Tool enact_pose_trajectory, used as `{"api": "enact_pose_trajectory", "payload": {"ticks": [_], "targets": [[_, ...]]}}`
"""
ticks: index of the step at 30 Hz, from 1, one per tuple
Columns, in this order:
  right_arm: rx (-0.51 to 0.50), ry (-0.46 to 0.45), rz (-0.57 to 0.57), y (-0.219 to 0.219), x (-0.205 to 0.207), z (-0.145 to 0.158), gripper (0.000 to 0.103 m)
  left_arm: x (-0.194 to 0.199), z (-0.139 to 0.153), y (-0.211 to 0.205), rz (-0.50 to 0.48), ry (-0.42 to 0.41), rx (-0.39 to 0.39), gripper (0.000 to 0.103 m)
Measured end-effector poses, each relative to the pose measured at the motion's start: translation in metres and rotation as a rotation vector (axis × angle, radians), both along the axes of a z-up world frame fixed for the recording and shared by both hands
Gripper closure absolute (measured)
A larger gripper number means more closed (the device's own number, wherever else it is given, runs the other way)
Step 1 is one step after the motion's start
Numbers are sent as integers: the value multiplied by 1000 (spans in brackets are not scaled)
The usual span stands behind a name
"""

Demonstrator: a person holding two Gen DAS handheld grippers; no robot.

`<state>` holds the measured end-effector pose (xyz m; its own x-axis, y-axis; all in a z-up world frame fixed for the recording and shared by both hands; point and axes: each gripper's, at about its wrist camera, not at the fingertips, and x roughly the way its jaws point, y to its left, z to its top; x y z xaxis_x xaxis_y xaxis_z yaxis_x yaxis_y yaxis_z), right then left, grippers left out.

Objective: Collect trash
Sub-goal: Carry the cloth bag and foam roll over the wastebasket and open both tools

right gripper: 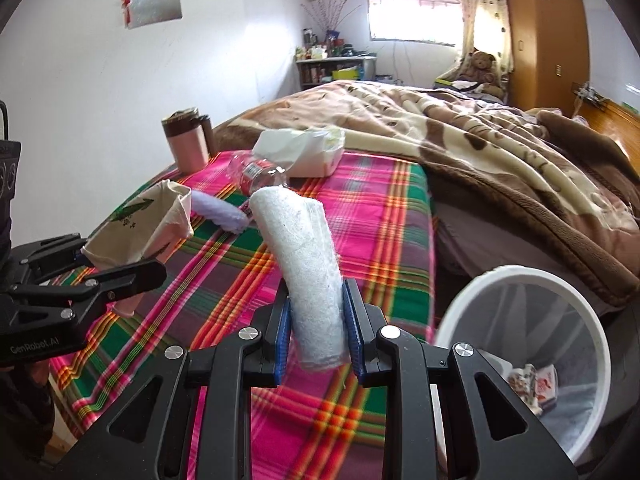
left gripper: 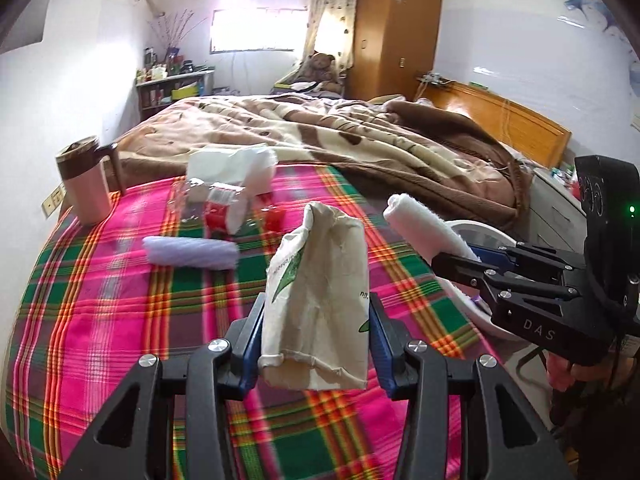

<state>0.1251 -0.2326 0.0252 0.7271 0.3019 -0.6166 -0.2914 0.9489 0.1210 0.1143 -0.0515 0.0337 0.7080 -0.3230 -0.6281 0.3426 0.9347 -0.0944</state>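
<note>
Tongs both grip: left gripper (left gripper: 316, 320) clamps a crumpled beige paper bag (left gripper: 320, 300), right gripper (right gripper: 318, 330) pinches a rolled white fleecy cloth (right gripper: 300, 264). White round waste bin (right gripper: 528, 276) sits just right of the right tongs, beside the plaid-covered bed (right gripper: 360, 220).

On the plaid cloth (left gripper: 120, 320) a rolled towel (left gripper: 190, 253) lies at ten o'clock from the paper bag (left gripper: 316, 304). Behind the towel lies a plastic bottle (left gripper: 212, 208), and behind that a tissue pack (left gripper: 232, 168). A mug (left gripper: 86, 184) stands at nine o'clock from the bottle. The bin (right gripper: 532, 344) stands at three o'clock, beside the bed, with scraps inside.
</note>
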Motion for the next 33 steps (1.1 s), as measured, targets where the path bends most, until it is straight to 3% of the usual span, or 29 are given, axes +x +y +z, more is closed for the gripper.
{"api": "enact_pose_trajectory", "payload": {"ticks": [20,33], "targets": [[2,-21,-238,-79,-28,2,78,-10,14,-89,-185,-45,-10,55],[13,39,-420,-128,-36,-12,77,-2,5,-145,-272,-3,3,53]]}}
